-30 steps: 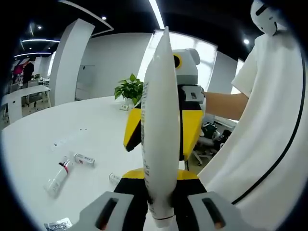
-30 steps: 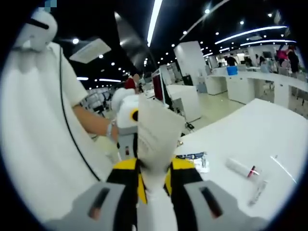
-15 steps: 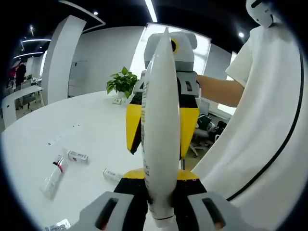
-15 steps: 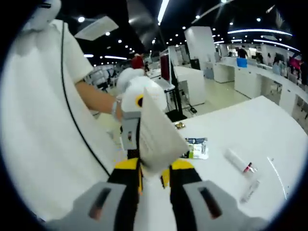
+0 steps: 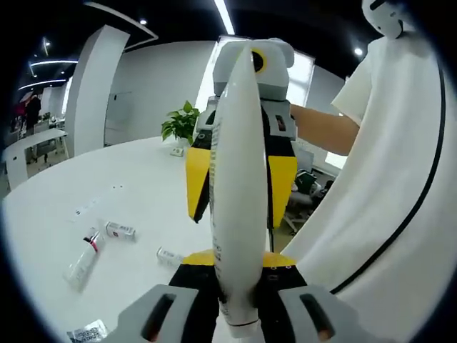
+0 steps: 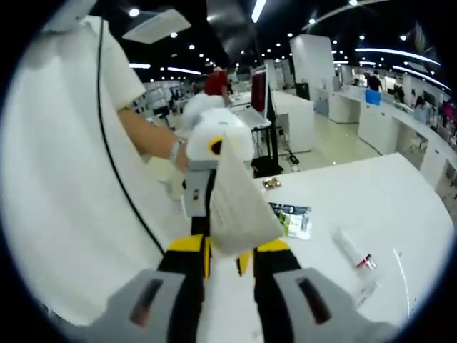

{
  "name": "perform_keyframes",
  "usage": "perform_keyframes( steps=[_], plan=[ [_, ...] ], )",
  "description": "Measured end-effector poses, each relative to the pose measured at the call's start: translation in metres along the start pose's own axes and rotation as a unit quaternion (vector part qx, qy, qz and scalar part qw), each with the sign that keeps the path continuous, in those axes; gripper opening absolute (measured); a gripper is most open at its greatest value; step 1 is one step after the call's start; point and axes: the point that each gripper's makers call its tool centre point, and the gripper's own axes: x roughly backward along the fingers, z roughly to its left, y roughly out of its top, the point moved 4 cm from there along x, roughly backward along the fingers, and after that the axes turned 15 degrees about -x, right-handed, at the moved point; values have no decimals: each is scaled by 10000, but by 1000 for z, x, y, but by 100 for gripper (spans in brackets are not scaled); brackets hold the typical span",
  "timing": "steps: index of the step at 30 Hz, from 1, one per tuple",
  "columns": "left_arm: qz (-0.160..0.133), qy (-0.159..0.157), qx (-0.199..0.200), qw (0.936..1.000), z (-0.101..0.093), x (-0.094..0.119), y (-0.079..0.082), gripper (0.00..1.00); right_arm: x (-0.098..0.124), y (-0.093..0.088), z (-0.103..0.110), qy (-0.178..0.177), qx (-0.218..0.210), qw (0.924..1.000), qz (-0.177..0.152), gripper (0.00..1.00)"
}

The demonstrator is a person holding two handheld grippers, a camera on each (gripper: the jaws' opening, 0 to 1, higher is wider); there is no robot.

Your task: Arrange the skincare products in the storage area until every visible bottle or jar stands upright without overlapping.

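white tube (image 5: 239, 193) pinched by both hand-held grippers, left (image 5: 239, 314) and right (image 6: 223, 304), blocking frame centre. small bottles (image 5: 86, 254) lie lower left on desk (image 5: 136, 179); sachet (image 6: 291, 218) centre right.

You are in a large open-plan office. Long strip lights (image 5: 227, 14) and spot lamps run across a dark ceiling, rows of white desks (image 6: 400, 114) stretch away, office chairs (image 5: 305, 191) stand behind you, and a potted plant (image 5: 182, 125) sits on the wide white tabletop (image 5: 136, 193).
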Motion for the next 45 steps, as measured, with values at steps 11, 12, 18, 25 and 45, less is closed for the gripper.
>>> perform_keyframes(
  steps=[11, 12, 18, 25, 45],
  plan=[
    [208, 59, -111, 9997, -2, 1, -13, 17, -2, 0, 1, -62, 225, 9995, 207, 23],
    [226, 61, -117, 9997, -2, 1, -14, 17, -2, 0, 1, -61, 214, 9995, 213, 23],
    [273, 57, -142, 9995, -4, 1, -19, 17, -4, -2, 1, -22, 274, 9990, 361, 23],
    [608, -49, -293, 9977, -8, -2, -32, 17, -1, 5, 10, 172, 447, 9980, 420, 20],
    [1194, -96, -693, 9904, -16, -19, -58, 24, -27, -24, 16, -24, 854, 9849, 1507, 4]
  ],
)
